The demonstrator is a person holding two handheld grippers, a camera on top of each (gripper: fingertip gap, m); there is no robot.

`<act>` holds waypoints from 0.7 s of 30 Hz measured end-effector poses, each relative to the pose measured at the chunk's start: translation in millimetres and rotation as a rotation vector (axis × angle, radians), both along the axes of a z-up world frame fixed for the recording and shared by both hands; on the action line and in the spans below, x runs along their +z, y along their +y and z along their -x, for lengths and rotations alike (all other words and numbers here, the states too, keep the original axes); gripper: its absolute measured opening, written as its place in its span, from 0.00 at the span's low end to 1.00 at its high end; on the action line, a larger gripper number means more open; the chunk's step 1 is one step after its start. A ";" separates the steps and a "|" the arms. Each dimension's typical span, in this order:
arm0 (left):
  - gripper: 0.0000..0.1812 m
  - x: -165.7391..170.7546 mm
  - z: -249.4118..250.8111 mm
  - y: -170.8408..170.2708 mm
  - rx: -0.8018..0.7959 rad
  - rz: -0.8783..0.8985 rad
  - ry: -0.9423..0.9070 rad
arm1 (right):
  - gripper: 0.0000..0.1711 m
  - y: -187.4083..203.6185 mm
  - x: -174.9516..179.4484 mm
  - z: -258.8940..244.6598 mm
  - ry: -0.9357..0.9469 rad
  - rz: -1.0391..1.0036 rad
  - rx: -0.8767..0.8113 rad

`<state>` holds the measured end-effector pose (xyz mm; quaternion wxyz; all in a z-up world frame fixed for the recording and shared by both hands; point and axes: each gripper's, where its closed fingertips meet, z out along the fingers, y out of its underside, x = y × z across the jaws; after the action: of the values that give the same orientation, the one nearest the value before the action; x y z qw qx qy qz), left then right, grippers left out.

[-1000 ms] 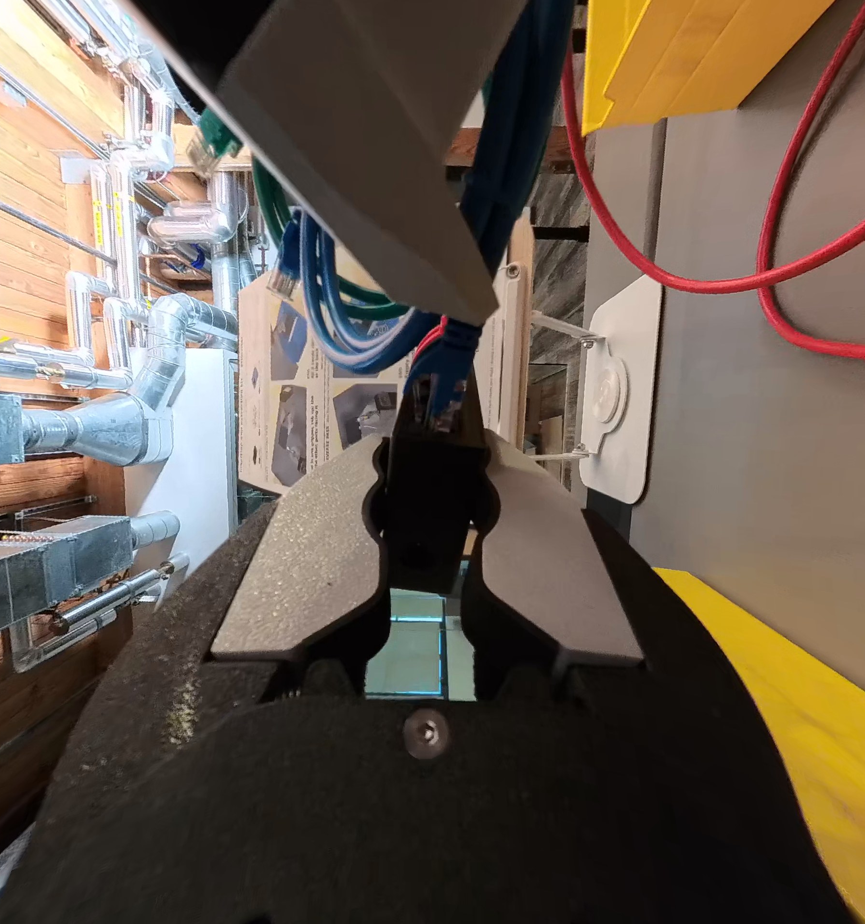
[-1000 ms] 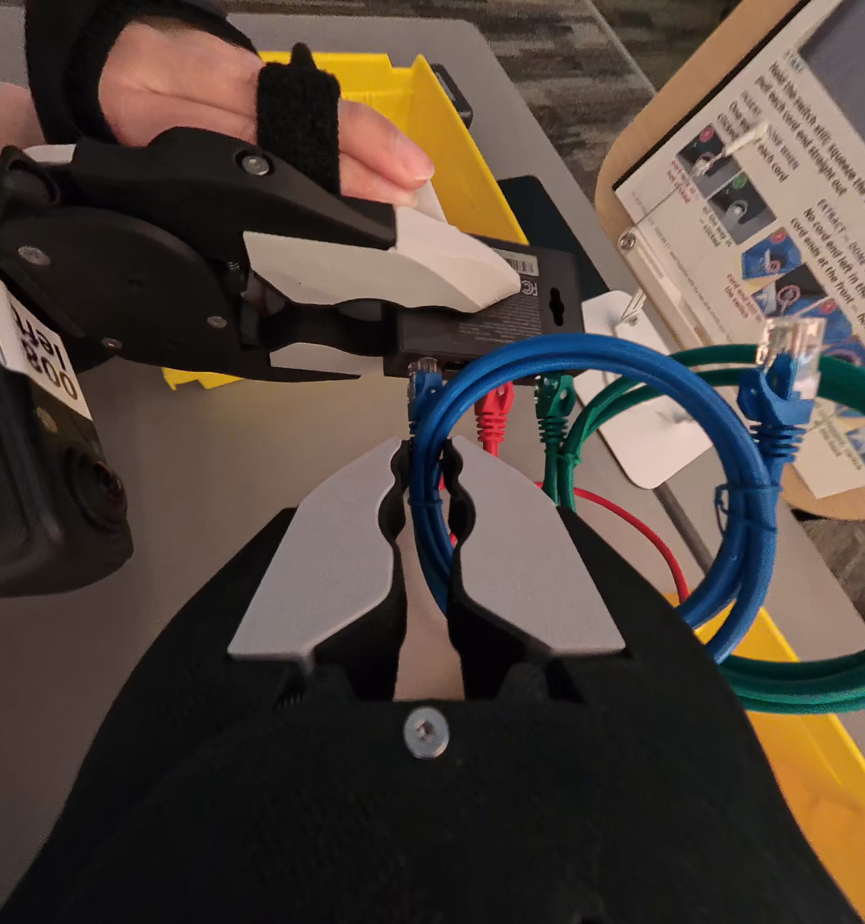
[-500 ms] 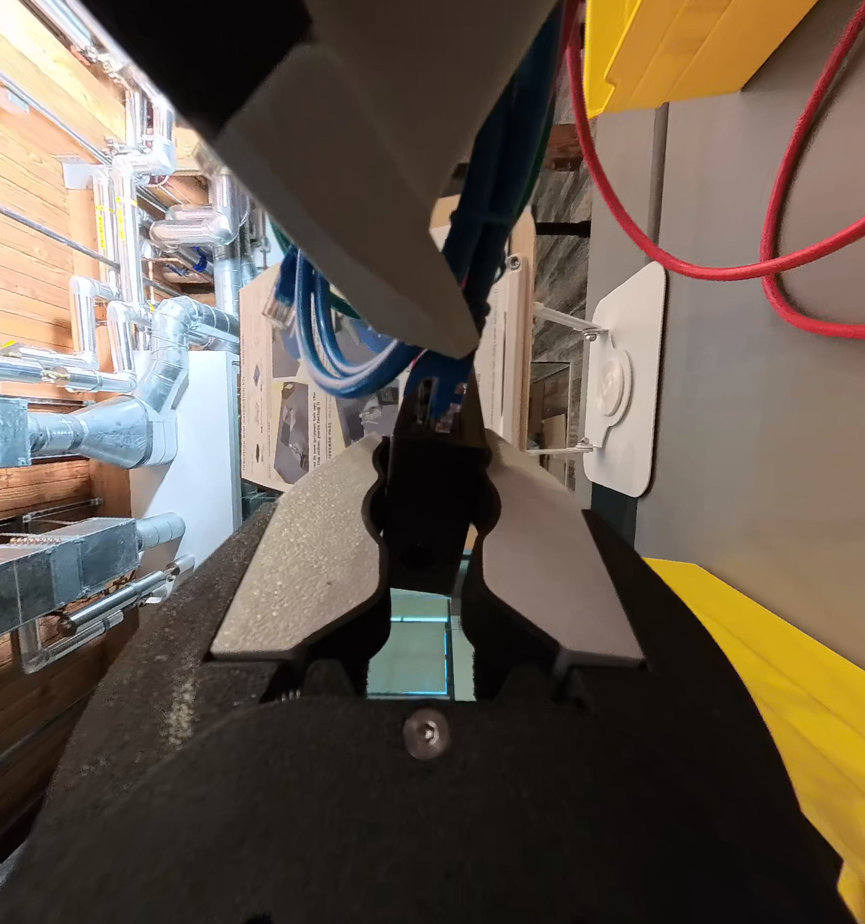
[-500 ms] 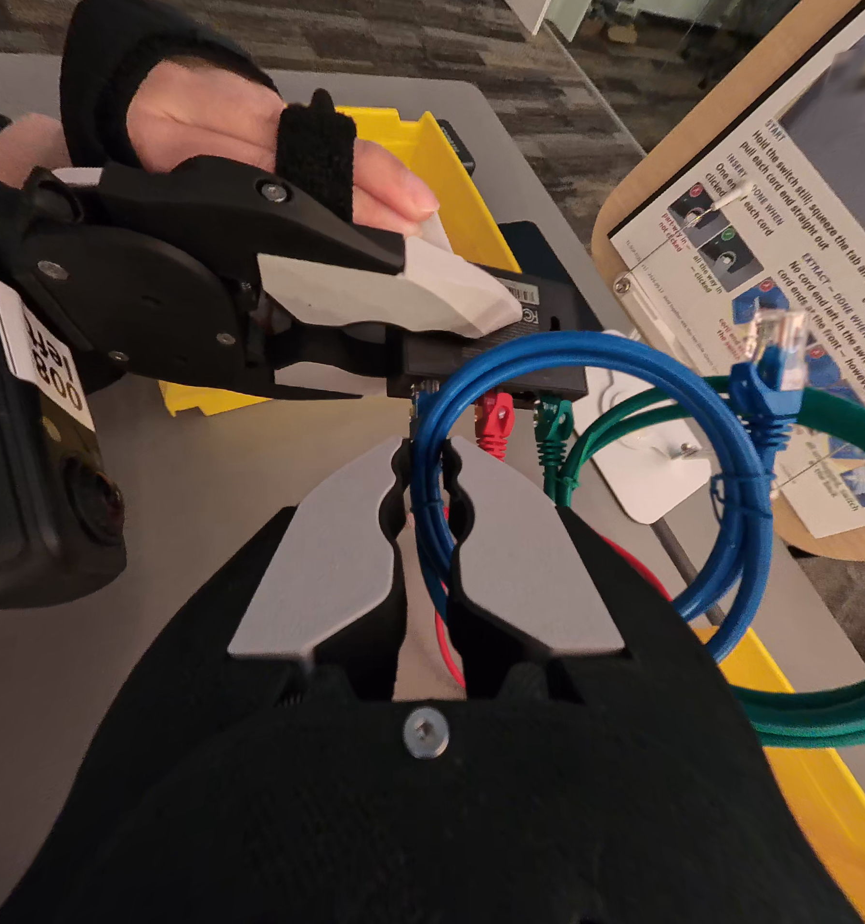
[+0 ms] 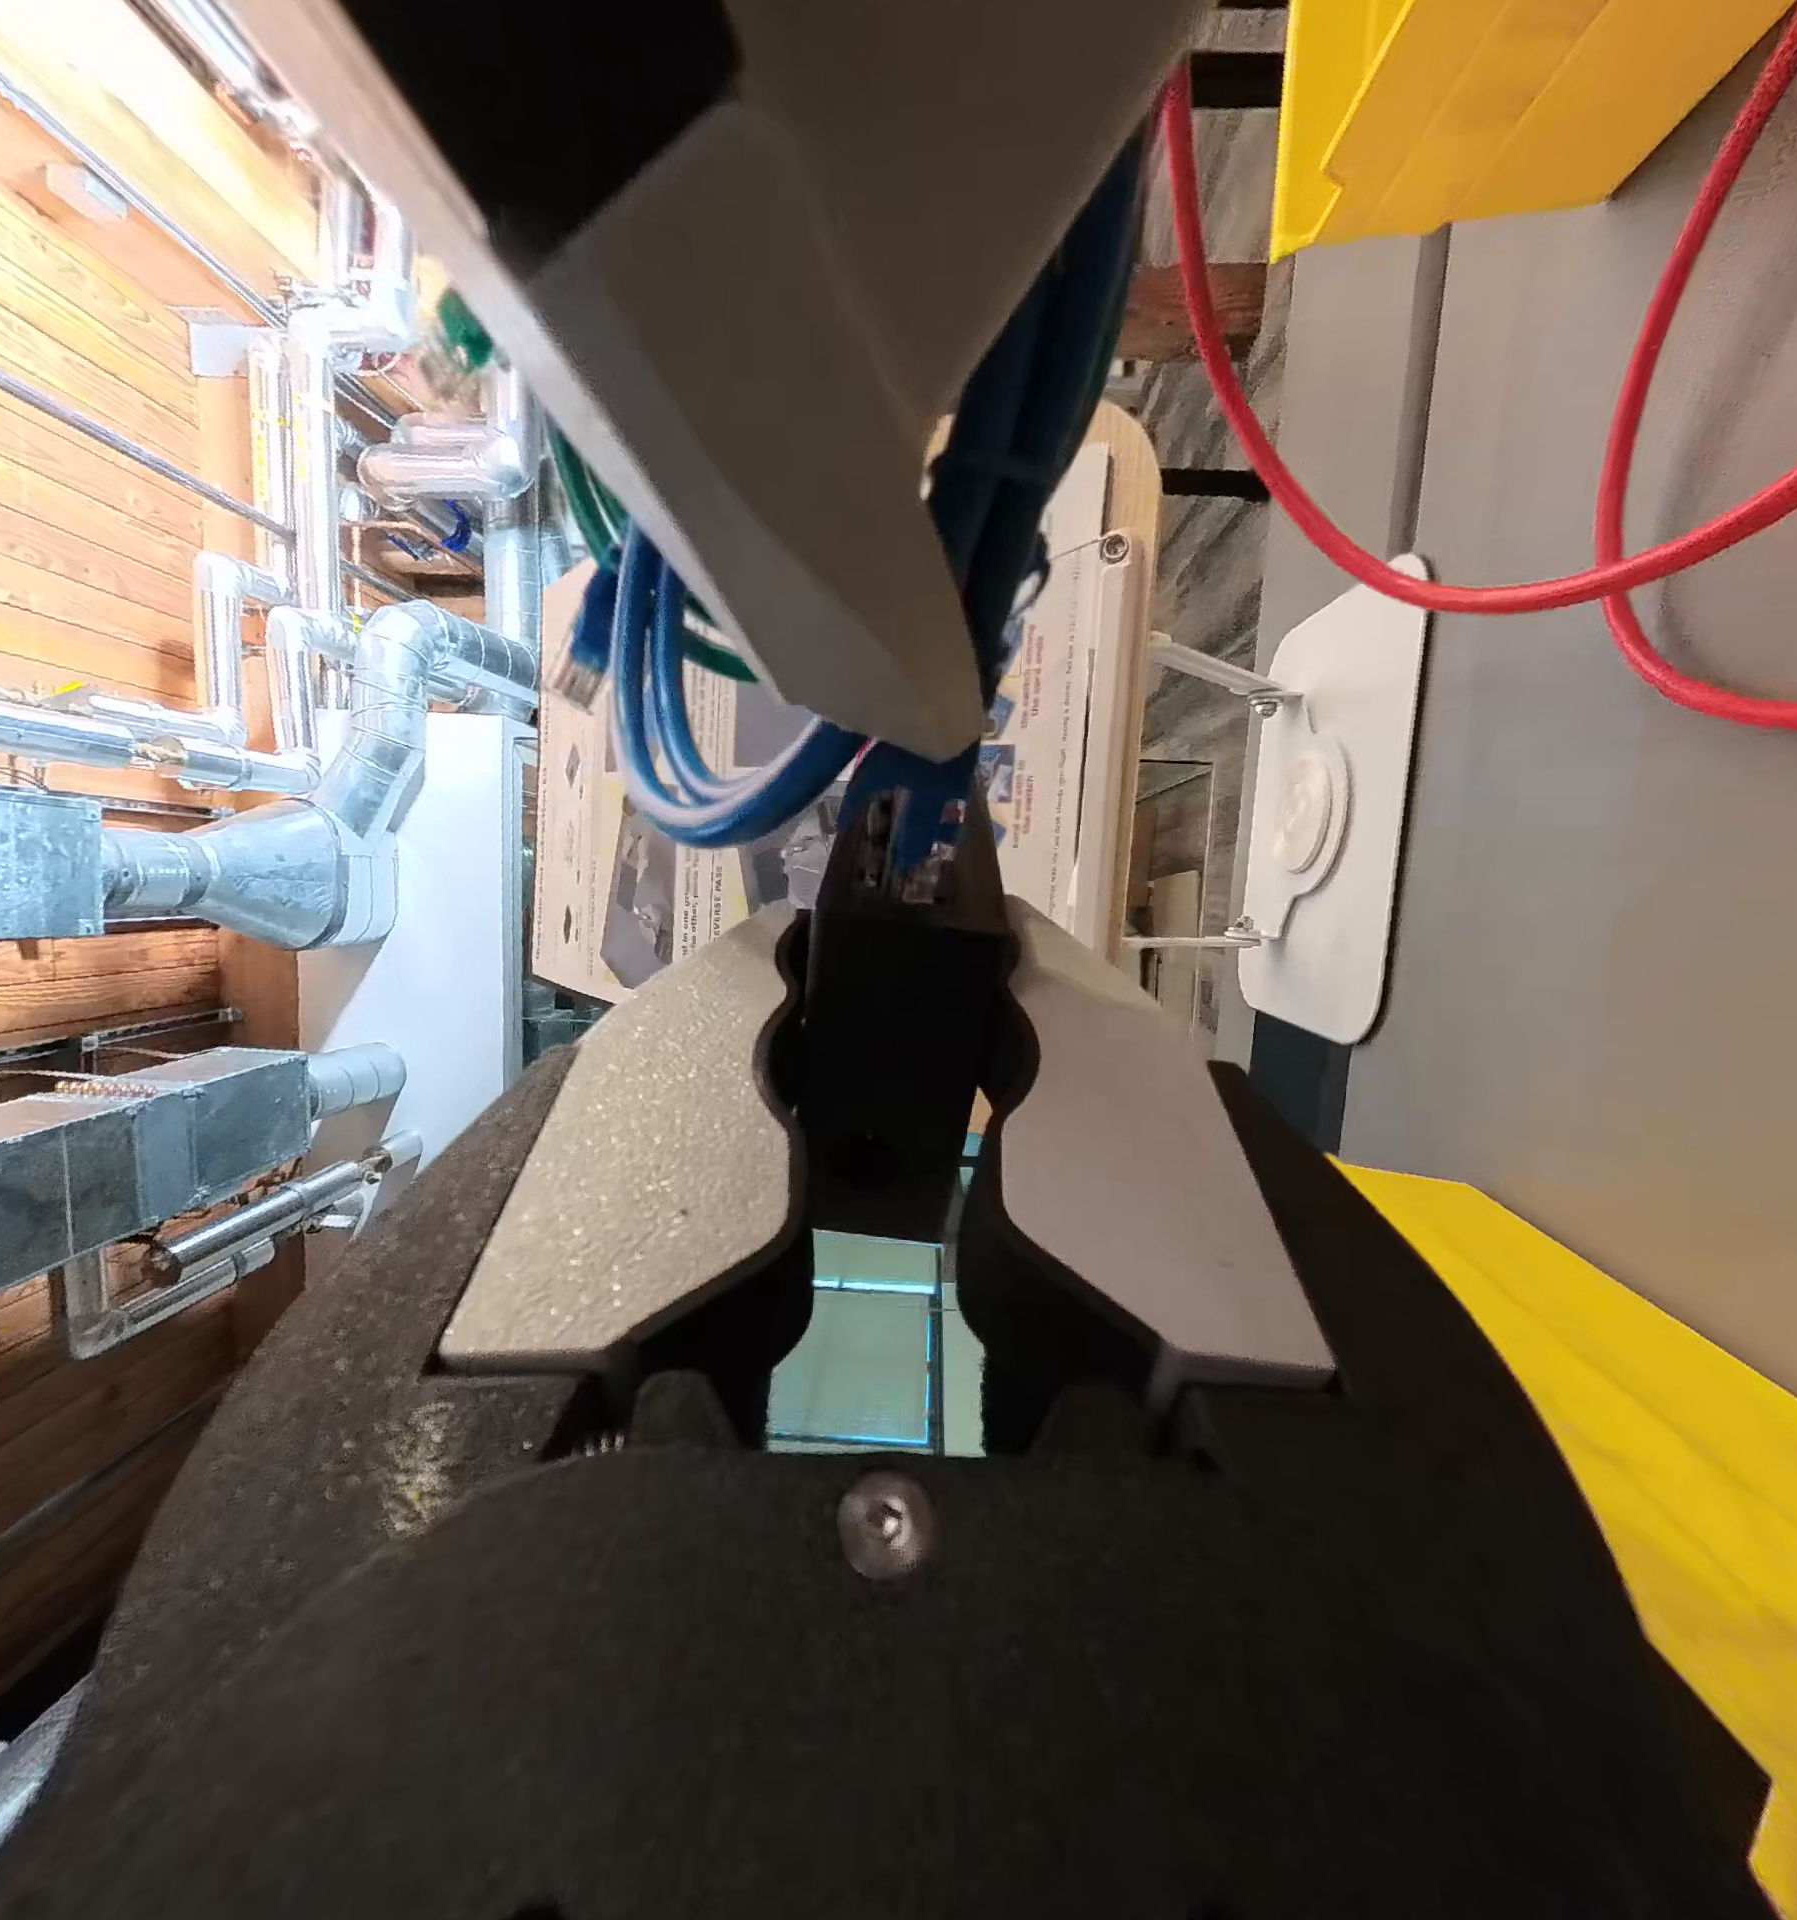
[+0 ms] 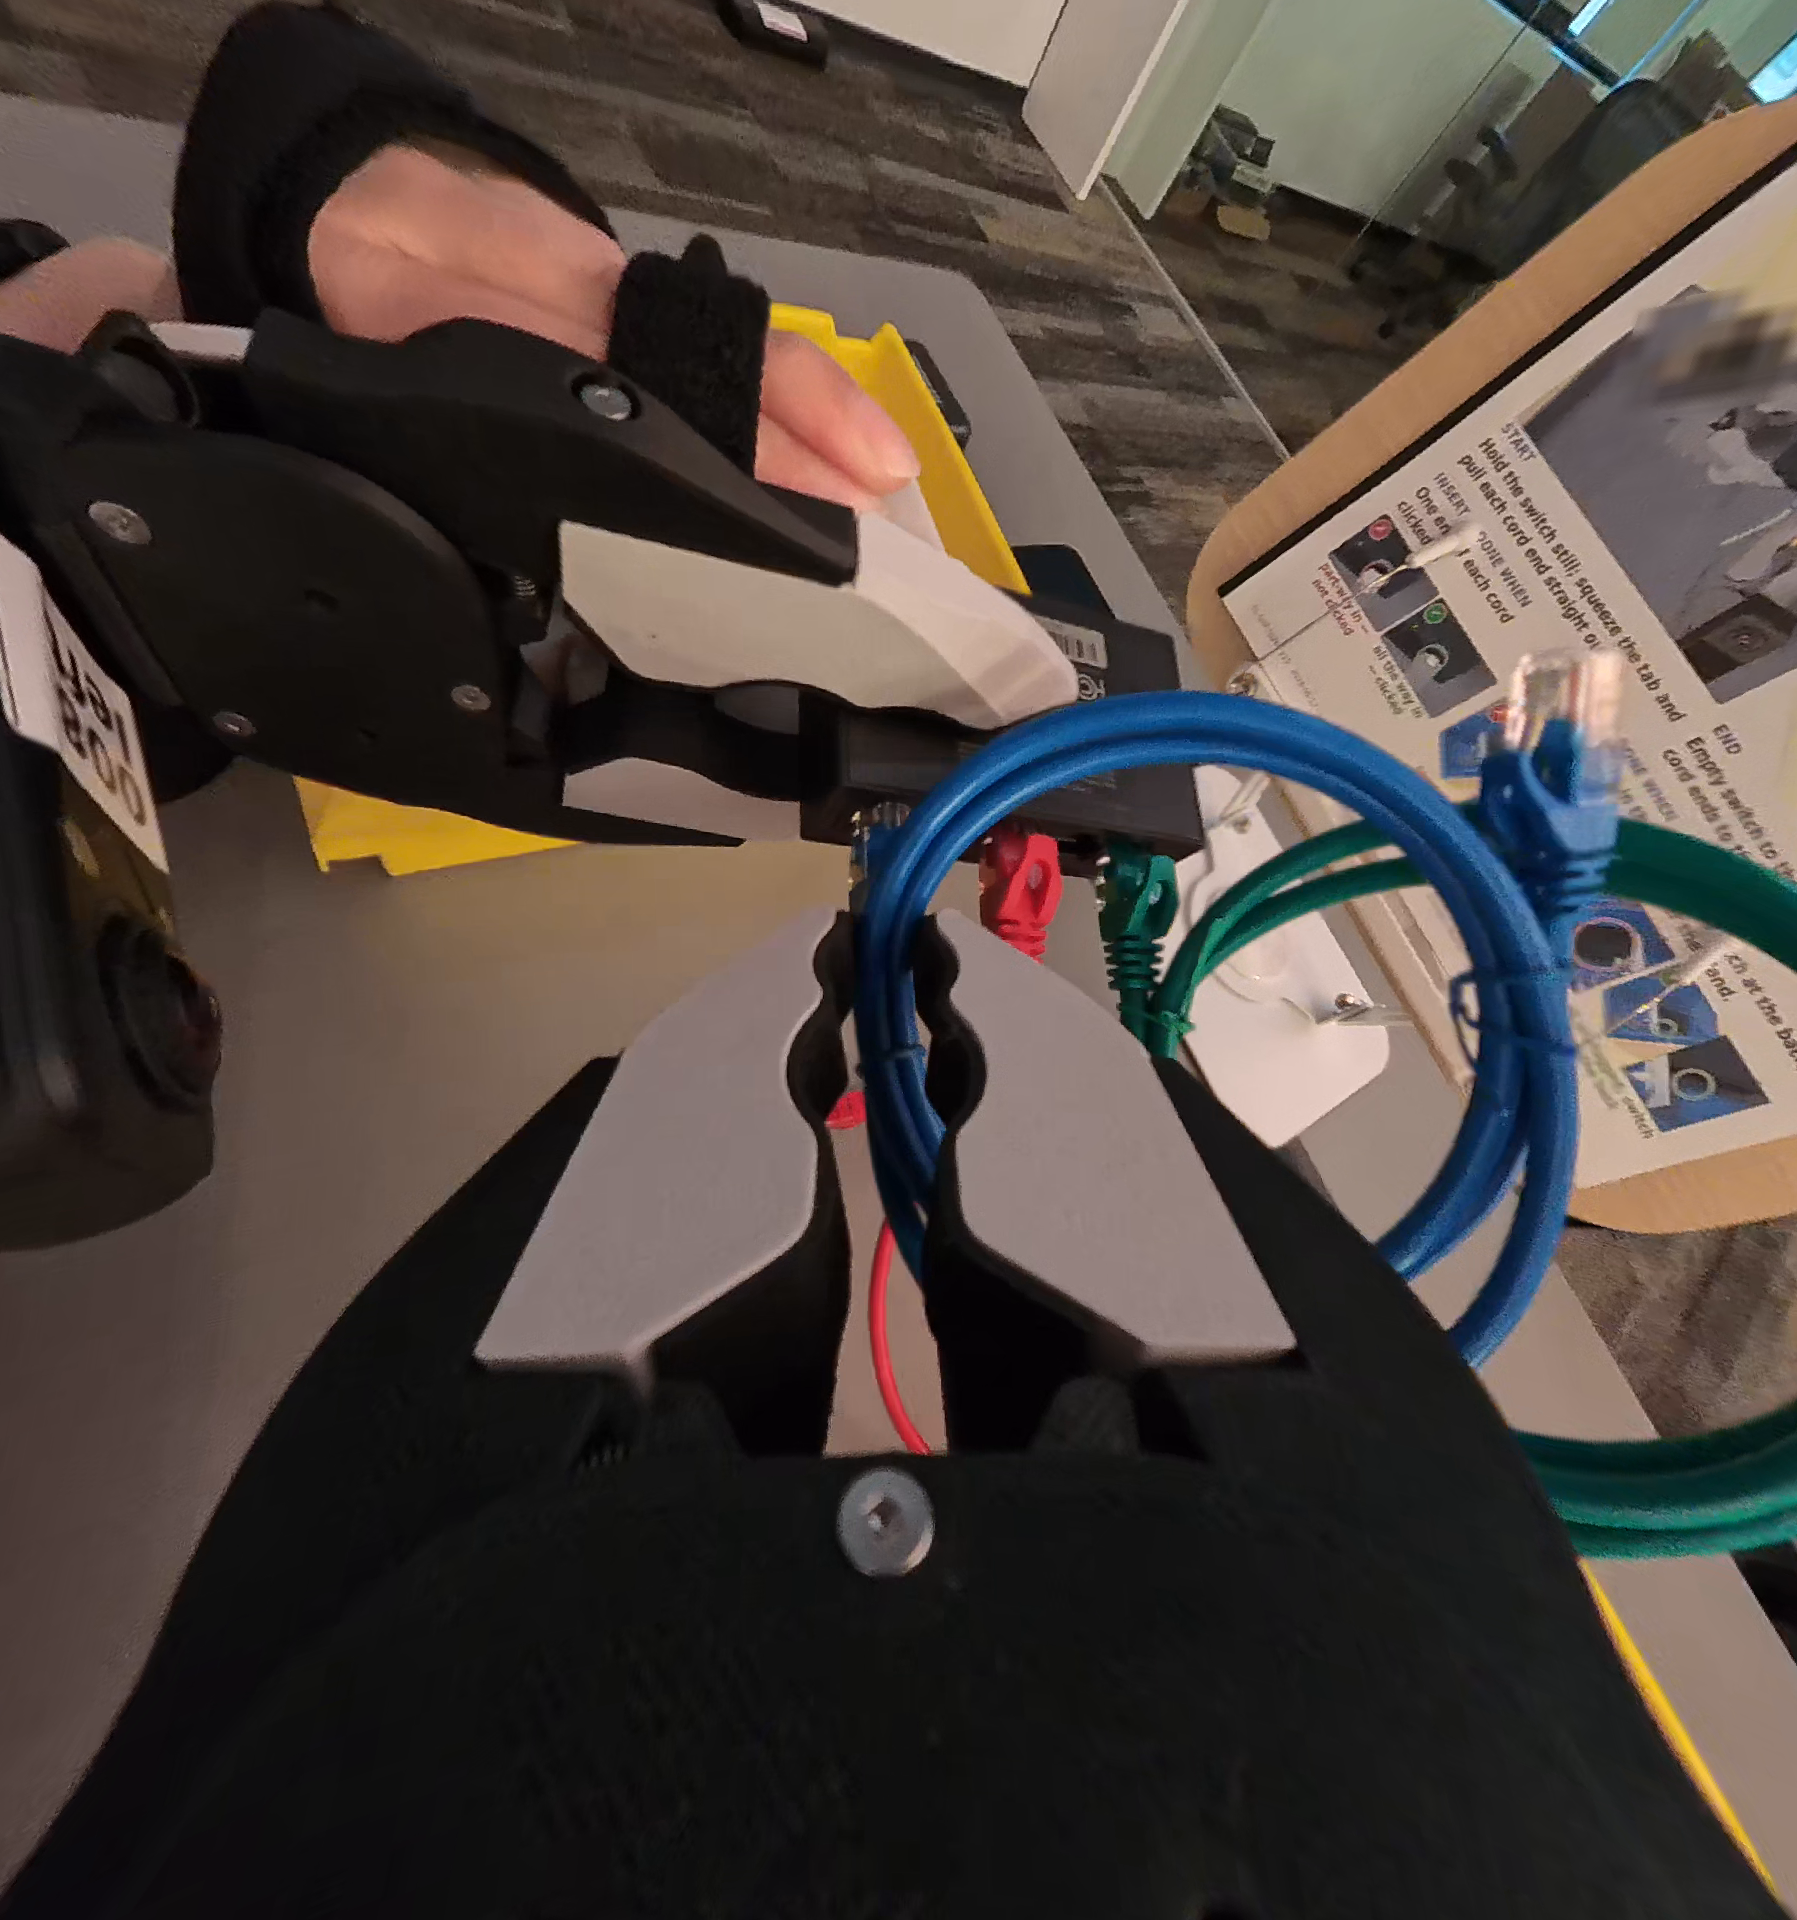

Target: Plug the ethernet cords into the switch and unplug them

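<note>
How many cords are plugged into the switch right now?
3, side by side along the black switch front: blue ethernet cord leftmost, red ethernet cord middle, green ethernet cord rightmost. Further ports may be hidden.

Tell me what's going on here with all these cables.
A person is working two handheld claws on a small black switch. The left claw is clamped on the switch, holding it up off the grey table. The right claw is pinched on the blue cord just below its plug at the switch. The red plug and green plug are seated in neighbouring ports.
</note>
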<state>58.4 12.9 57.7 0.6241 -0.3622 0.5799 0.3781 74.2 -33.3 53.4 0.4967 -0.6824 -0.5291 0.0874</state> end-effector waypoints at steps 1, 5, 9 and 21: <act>0.16 -1.3 -1.3 -0.7 -0.005 -0.001 0.004 | 0.06 -0.1 -0.7 -0.7 -0.010 -0.005 -0.006; 0.16 -3.3 -5.9 -4.4 -0.023 -0.008 0.021 | 0.06 -1.5 -2.5 -3.3 -0.011 0.001 -0.020; 0.16 -4.4 -7.6 -4.7 -0.012 -0.018 0.027 | 0.06 0.5 -2.6 -3.8 -0.017 -0.006 -0.043; 0.16 -3.0 -5.0 0.7 -0.004 0.004 0.011 | 0.07 5.3 -0.6 -3.7 -0.004 -0.036 -0.048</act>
<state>63.4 13.7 54.7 0.6209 -0.3603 0.5847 0.3779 77.9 -28.1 52.8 0.5097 -0.6859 -0.5153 0.0645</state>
